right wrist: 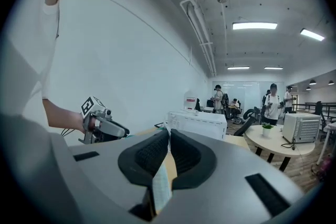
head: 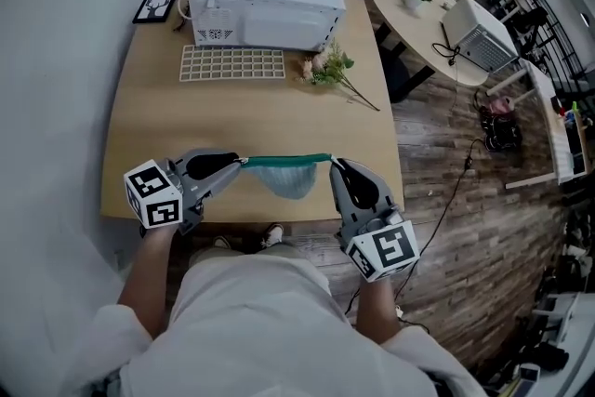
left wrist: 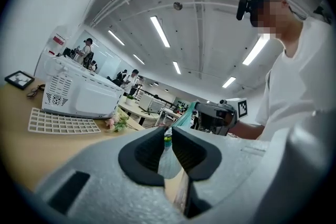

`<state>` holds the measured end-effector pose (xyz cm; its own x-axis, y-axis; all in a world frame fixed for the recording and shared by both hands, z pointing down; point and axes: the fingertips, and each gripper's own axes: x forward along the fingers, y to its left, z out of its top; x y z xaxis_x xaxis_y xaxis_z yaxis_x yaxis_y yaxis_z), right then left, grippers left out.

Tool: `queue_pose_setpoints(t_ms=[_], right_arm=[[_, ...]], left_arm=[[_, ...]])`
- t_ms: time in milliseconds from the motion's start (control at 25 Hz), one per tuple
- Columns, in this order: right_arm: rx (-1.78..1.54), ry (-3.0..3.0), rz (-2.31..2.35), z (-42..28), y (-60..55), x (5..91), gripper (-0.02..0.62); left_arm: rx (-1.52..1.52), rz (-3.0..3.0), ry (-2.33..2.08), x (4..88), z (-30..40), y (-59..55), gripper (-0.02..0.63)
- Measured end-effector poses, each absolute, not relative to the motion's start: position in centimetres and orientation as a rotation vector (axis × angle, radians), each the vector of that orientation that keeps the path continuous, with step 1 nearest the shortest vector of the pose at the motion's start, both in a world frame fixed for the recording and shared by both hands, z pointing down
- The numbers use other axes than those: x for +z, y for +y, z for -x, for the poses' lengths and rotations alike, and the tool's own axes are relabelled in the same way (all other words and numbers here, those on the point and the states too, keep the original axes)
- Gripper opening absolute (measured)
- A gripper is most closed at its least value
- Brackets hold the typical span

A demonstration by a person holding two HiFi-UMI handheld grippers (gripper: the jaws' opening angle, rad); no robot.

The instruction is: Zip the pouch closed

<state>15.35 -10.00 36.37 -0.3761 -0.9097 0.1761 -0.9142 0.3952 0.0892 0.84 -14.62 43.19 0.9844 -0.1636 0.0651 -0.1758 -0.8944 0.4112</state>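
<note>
A teal mesh pouch (head: 290,178) hangs stretched between my two grippers just above the table's front edge, its green zipper band (head: 284,159) pulled taut and level. My left gripper (head: 240,163) is shut on the pouch's left end; in the left gripper view a small green and pale tab (left wrist: 167,140) sits pinched between the pads. My right gripper (head: 333,165) is shut on the right end, and in the right gripper view pale mesh fabric (right wrist: 160,186) is clamped between the jaws. Both grippers point roughly level, facing each other.
On the wooden table (head: 149,125) behind the pouch lie a white grid tray (head: 232,63), a sprig of flowers (head: 327,68), a white oven-like appliance (head: 265,0) and a small picture frame (head: 156,6). A round table (head: 418,14) stands at the right.
</note>
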Motion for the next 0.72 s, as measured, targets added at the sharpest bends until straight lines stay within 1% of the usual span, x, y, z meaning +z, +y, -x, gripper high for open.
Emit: queue_pose_setpoints(t_ms=[240,400,480,720], right_arm=[[0.063,-2.448,-1.651,-14.6,-11.2,35.8,0.02],[0.052,-2.432,-1.661,-14.7,-11.7,35.4,0.02],[0.057,-2.421,-1.681,-15.2,-12.0,35.4,0.02],[0.085,-2.339,-1.771,-18.5,-12.8,35.9,0.021]], left_arm=[[-0.035,-2.714,-0.397,43.4,-0.5,-16.3,0.057],[-0.075,-2.741,-0.517,42.8,0.6,-17.7,0.072],[-0.074,-2.761,-0.587,42.5,1.6,-18.6,0.091],[-0.02,-2.818,-0.927,40.9,5.3,-21.1,0.089]])
